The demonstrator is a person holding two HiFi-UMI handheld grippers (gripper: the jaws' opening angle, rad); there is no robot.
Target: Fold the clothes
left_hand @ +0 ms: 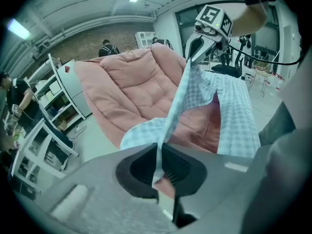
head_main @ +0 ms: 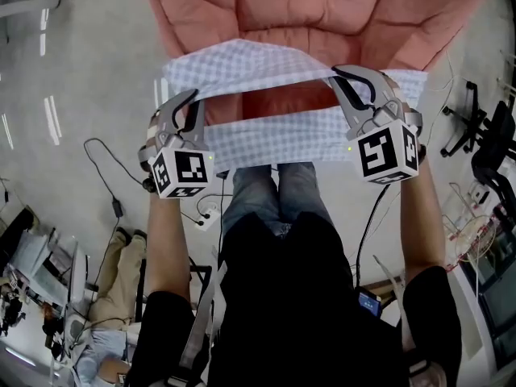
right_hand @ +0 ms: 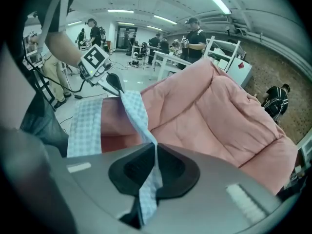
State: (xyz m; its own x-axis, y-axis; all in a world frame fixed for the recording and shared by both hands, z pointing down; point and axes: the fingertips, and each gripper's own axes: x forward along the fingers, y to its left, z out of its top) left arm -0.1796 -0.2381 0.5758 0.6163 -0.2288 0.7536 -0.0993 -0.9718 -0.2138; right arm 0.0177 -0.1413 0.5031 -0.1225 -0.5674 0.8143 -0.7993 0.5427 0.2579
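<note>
— Where is the checked garment?
— It is held up and stretched from left to right at the near edge of the pink quilt, with a lower band hanging.
— And the grips?
— The left gripper is clenched on the garment's left end. The right gripper is clenched on its right end.

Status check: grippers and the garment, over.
Left gripper shut on checked garment. Right gripper shut on it too. Garment stretched between them, pink quilt behind. Nothing blocking.
</note>
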